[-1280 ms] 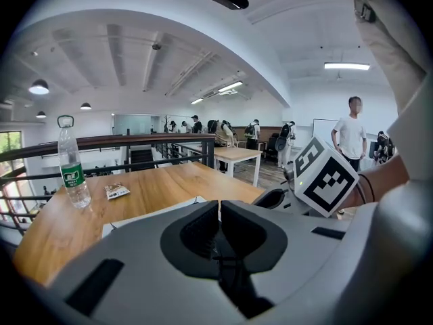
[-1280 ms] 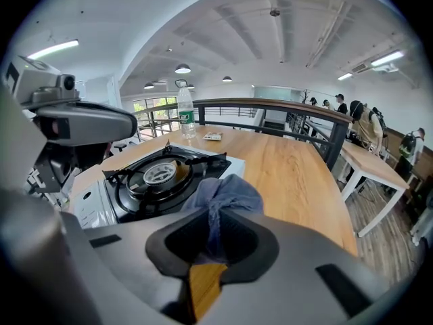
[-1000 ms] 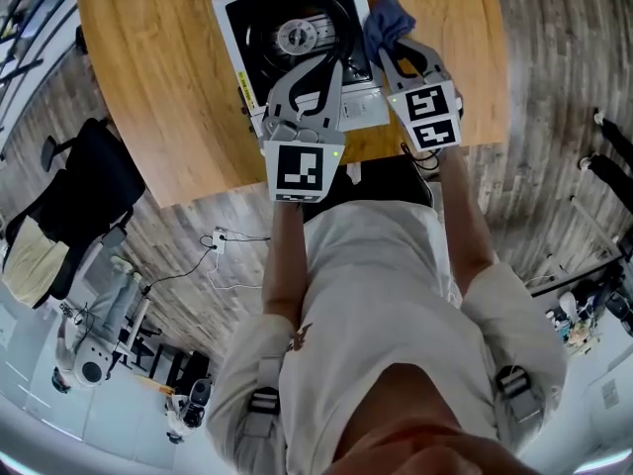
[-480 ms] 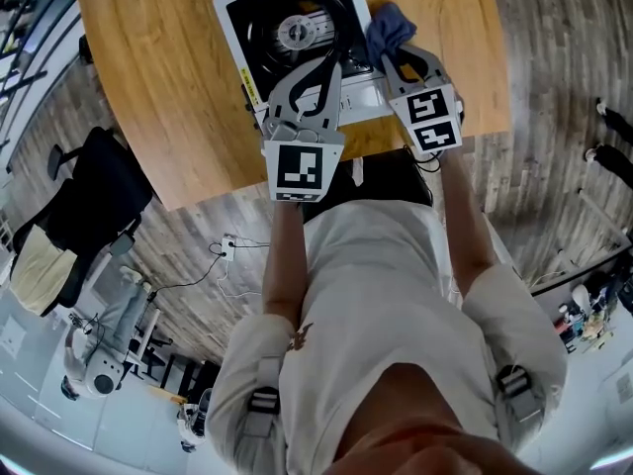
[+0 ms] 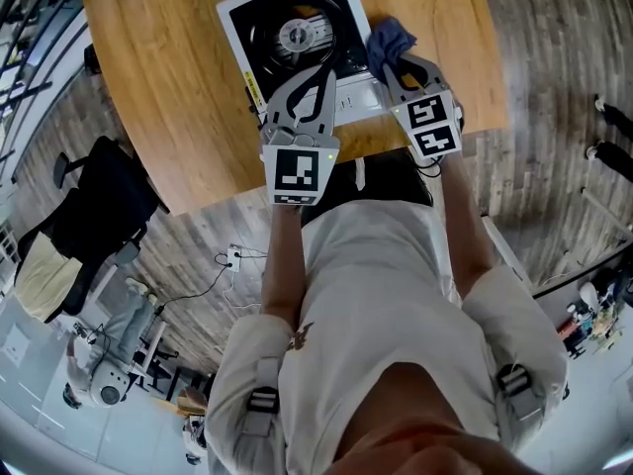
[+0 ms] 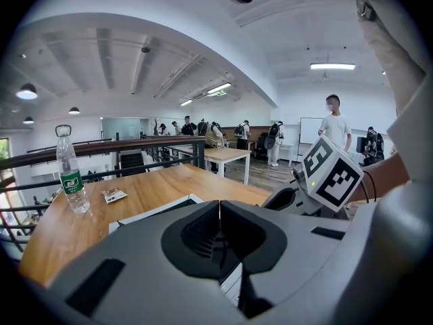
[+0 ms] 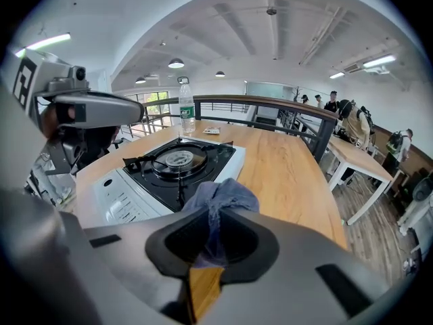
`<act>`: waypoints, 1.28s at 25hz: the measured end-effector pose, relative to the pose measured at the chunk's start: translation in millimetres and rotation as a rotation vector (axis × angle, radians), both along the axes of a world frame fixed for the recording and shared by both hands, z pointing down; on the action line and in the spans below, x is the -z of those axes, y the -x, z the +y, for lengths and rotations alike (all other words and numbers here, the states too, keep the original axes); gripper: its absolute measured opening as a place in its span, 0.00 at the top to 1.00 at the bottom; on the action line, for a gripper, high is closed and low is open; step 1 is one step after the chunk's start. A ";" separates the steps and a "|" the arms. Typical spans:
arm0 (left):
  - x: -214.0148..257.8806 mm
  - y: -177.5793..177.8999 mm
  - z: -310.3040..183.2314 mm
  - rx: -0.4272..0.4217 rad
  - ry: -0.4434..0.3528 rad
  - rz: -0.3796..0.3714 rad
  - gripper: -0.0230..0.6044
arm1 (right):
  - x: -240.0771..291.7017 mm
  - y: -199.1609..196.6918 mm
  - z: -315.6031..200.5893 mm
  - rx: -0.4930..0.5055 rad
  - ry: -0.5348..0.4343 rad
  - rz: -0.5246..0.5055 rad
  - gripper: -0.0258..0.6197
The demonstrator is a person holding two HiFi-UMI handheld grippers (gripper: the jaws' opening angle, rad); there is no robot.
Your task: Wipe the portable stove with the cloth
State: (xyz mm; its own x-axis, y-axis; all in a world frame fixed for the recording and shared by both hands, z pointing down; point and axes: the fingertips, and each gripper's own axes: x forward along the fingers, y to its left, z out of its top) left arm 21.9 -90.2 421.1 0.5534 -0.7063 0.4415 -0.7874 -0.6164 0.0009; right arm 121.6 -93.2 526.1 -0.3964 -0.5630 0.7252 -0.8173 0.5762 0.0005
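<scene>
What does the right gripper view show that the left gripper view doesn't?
Right gripper view only: the crumpled blue cloth clamped in the right gripper, and the portable stove's round metal burner. Left gripper view only: the left gripper shut and empty, plus the right gripper's marker cube. Both: the wooden table and the clear plastic water bottle.

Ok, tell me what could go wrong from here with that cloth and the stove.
1. The cloth is bunched in the right gripper, only a wad past its tips; it may snag on the raised pan supports and pull free.
2. The left gripper is shut and grips nothing, so the stove might slide on the table under wiping pressure.
</scene>
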 end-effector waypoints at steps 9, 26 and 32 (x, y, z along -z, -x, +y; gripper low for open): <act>16.7 14.7 10.5 0.018 -0.017 0.009 0.93 | 48.8 4.0 4.9 -0.026 -0.092 -0.064 0.88; 83.3 78.2 37.9 0.148 -0.111 0.103 0.93 | 165.2 53.4 20.2 0.083 -0.304 -0.161 0.88; 99.3 92.5 55.4 0.180 -0.129 0.091 0.93 | 192.1 64.8 34.3 0.115 -0.350 -0.187 0.88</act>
